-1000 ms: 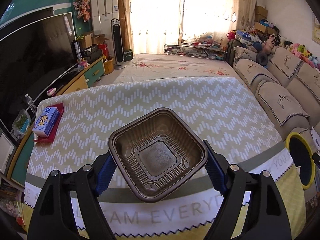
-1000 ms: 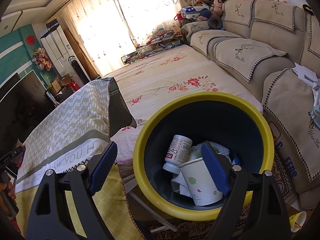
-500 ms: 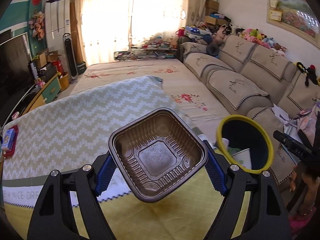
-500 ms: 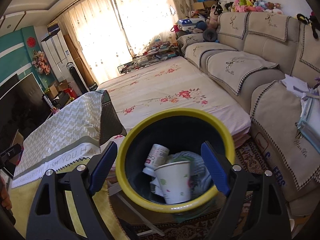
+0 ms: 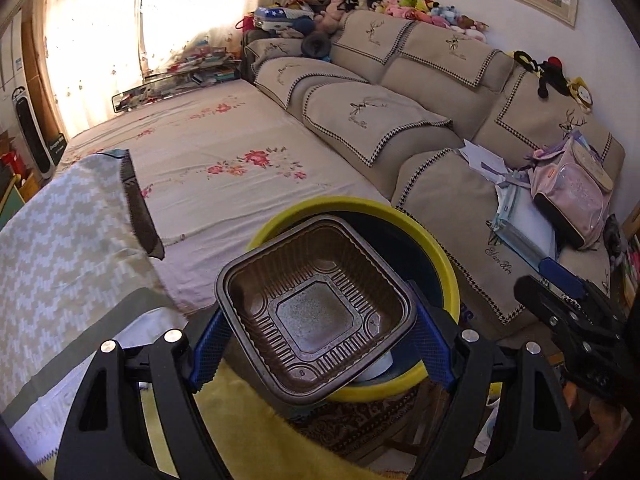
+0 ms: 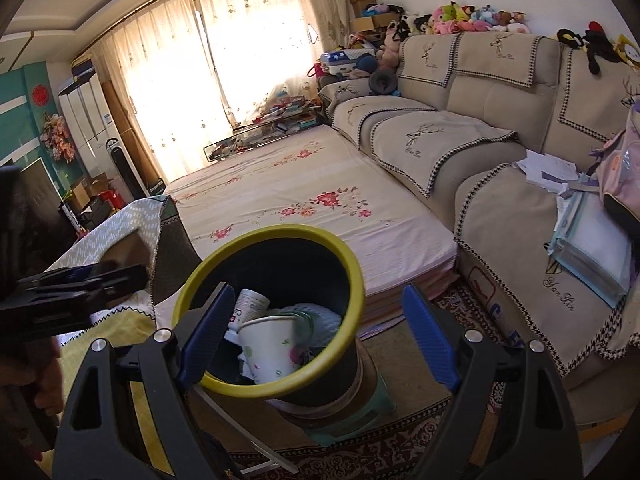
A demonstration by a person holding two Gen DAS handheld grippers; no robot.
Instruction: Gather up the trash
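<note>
My left gripper [image 5: 318, 322] is shut on a brown ribbed plastic food tray [image 5: 316, 308] and holds it just above the near rim of the yellow-rimmed dark trash bin [image 5: 444, 256]. In the right wrist view the same bin [image 6: 348, 260] stands on a small stool and holds a white paper cup [image 6: 270, 350], a white bottle [image 6: 248, 306] and crumpled paper. My right gripper [image 6: 318, 326] is open and empty, above and a little right of the bin. The left gripper shows as a dark blur at that view's left edge [image 6: 72, 288].
A table under a chevron cloth [image 5: 60, 248] lies to the left of the bin. A low bed with a floral sheet [image 5: 224, 160] is behind it. A beige sofa [image 5: 440, 128] with papers and a pink backpack [image 5: 572, 196] runs along the right. A patterned rug [image 6: 400, 448] covers the floor.
My left gripper has swung right from over the table, carrying the tray to above the bin. My right gripper has drawn back and up from the bin, still open.
</note>
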